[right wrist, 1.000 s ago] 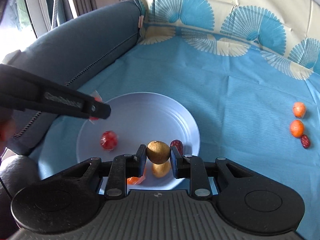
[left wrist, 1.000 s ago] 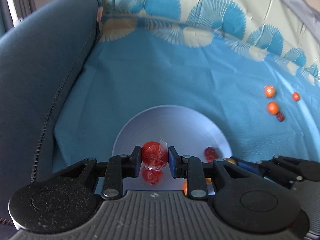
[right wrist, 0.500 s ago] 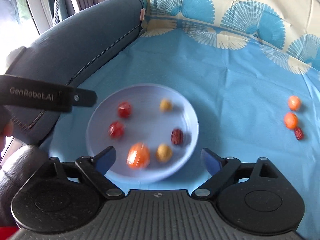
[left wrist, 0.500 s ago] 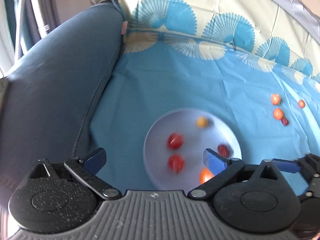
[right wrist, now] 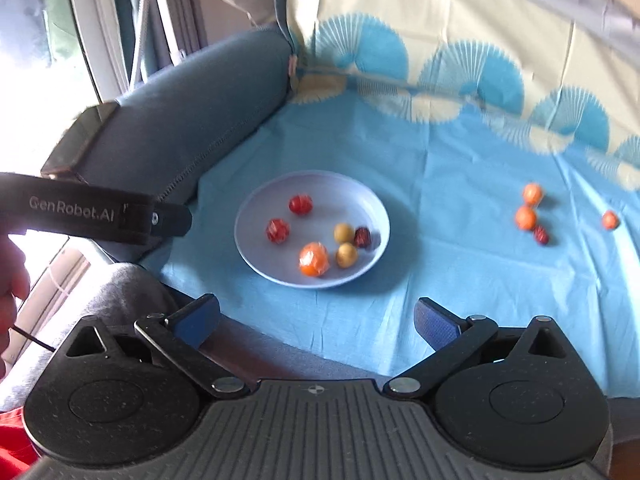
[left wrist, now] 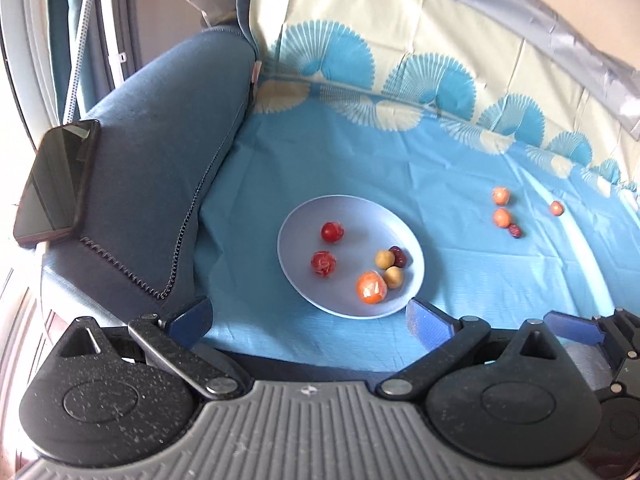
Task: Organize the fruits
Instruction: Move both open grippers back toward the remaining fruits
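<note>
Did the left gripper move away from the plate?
Yes. The left gripper pulled back and up from the plate, which now looks smaller and farther beyond its open fingers.

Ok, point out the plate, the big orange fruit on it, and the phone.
plate [left wrist: 352, 210]: left wrist view, bare far rim.
big orange fruit [left wrist: 372, 288]: left wrist view, its middle.
phone [left wrist: 56, 180]: left wrist view, screen centre.

Ahead of the spread left gripper [left wrist: 308, 318], bare blue cloth [left wrist: 360, 168] is seen around the plate [left wrist: 296, 248]; passage leftward is blocked by the sofa armrest [left wrist: 160, 160].
</note>
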